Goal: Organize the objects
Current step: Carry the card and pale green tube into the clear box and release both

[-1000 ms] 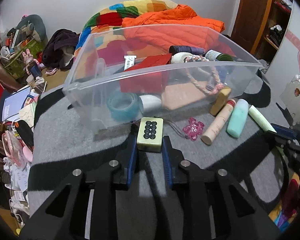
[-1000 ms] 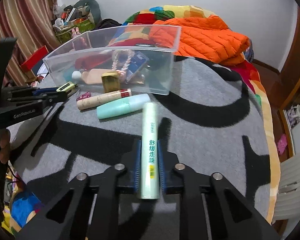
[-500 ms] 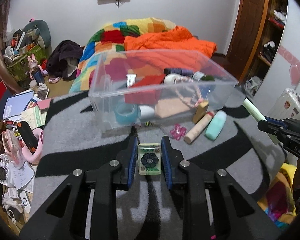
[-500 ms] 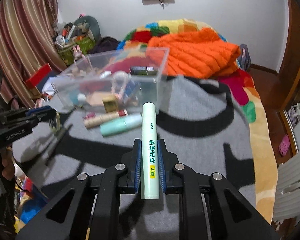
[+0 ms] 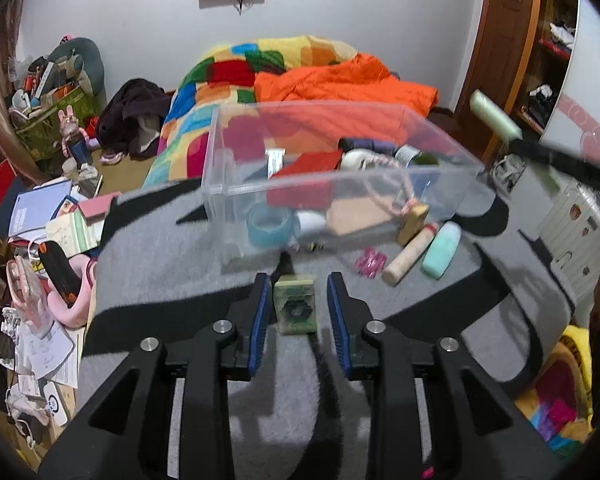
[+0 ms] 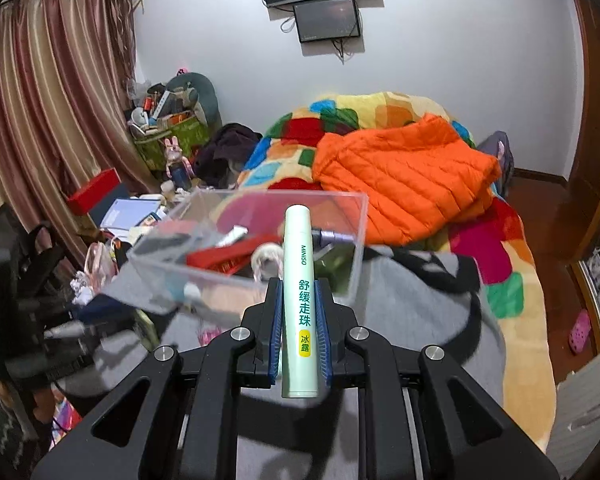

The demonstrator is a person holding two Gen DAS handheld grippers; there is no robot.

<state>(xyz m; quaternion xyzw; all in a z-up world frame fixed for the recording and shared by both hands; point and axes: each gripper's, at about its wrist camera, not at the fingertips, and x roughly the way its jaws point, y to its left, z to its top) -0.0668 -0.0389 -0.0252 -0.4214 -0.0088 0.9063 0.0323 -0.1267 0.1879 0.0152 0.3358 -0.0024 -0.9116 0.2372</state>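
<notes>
Between the left gripper's (image 5: 296, 308) blue-padded fingers (image 5: 259, 320) sits a small green tile (image 5: 295, 309) with a dark flower pattern on its face. A gap shows on each side of the tile, so the fingers stand open around it and do not press it; the picture does not make plain whether the tile rests on the grey-and-black blanket (image 5: 160, 272) or hangs above it. Just beyond the fingers stands the clear plastic bin (image 5: 340, 176), holding a blue tape roll (image 5: 269, 224), a red pouch (image 5: 308, 180) and a braided rope (image 5: 388, 192), among other things. Near the bin's front right corner, on the blanket, lie a pink hair clip (image 5: 370, 263), a beige tube (image 5: 410, 254) and a mint bottle (image 5: 442, 249), the last two touching side by side.

At the right, the right gripper (image 6: 300, 320) has its fingers (image 6: 276, 332) closed tightly on a pale green MINISO tube (image 6: 298, 300), which points away from the camera, its far end over the bin's (image 6: 236, 256) near rim. Seen from the left wrist, that tube (image 5: 494, 118) is raised above the bin's right end. Beyond the bin, an orange jacket (image 6: 404, 172) lies on a patchwork quilt (image 6: 340, 120).
</notes>
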